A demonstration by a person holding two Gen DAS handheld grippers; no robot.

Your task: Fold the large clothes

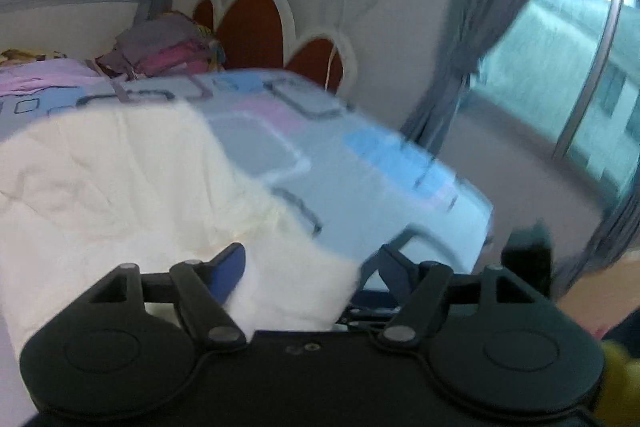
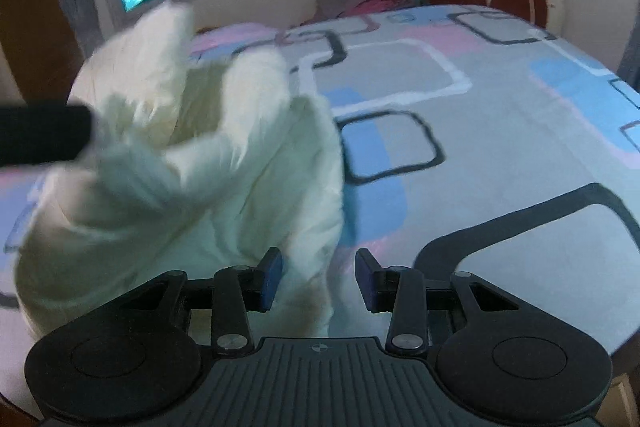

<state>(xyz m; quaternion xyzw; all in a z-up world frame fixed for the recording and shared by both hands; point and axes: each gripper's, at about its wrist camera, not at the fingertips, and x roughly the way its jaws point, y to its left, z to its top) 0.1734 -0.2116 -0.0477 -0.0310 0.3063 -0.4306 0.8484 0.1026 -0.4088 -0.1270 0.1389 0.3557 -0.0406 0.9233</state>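
A large white garment lies crumpled on the bed; it also shows in the right wrist view, partly lifted and blurred. My left gripper is open, with a fold of the white cloth lying between its blue pads. My right gripper is open, with the garment's right edge hanging between its fingers. The left gripper's dark body shows at the left of the right wrist view, by the raised cloth.
The bed has a sheet with blue, pink and grey squares. A pile of folded clothes sits by the scalloped headboard. Grey curtains and a glass door stand right of the bed.
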